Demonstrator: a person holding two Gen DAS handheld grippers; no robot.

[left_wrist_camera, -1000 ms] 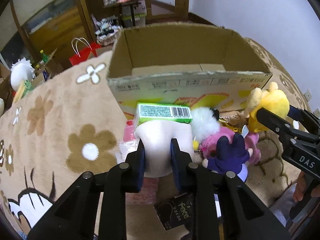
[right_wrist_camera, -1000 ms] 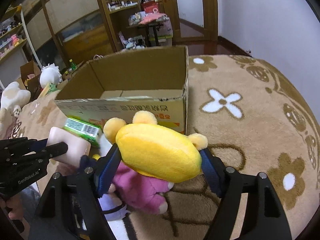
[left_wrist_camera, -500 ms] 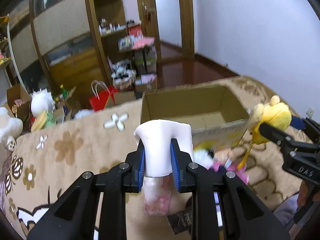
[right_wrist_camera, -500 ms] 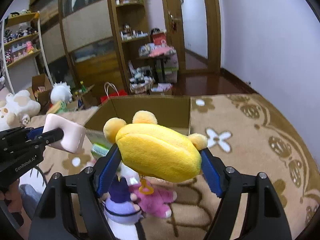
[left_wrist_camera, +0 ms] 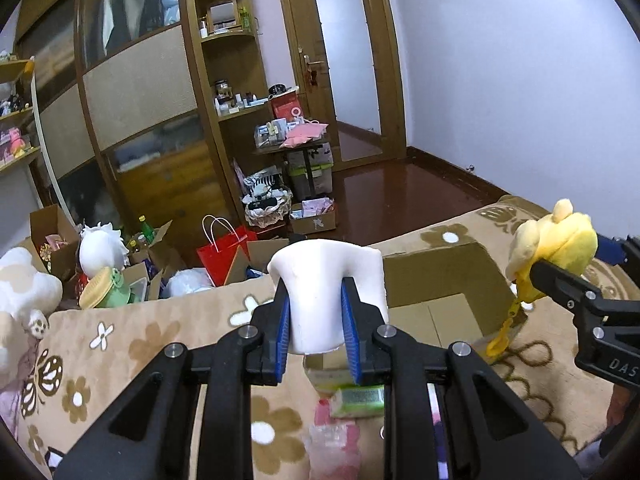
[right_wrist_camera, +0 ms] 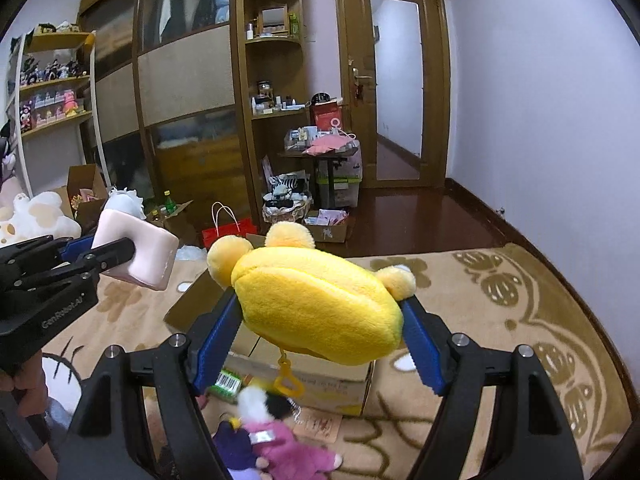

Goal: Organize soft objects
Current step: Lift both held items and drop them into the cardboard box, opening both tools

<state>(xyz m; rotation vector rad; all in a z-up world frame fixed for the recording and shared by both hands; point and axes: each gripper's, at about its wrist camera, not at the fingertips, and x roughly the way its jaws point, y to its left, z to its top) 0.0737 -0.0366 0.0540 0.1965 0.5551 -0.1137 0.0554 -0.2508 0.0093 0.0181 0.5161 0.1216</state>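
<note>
A flower-patterned rug [left_wrist_camera: 132,344] lies under both raised grippers. The left gripper [left_wrist_camera: 316,334] pinches a white foam block [left_wrist_camera: 324,280]; the right gripper [right_wrist_camera: 320,342] pinches a yellow plush [right_wrist_camera: 316,304]. Next, probably lowering both into the cardboard box [left_wrist_camera: 440,284] below and ahead of the jaws.

Two soft objects held aloft over an open box

The pale pink, squashy foam block [left_wrist_camera: 326,296] and the bright yellow plush toy with small round ears [right_wrist_camera: 320,304] hang above the open brown cardboard box [left_wrist_camera: 440,280] on the flower-patterned beige rug [left_wrist_camera: 132,344].
</note>
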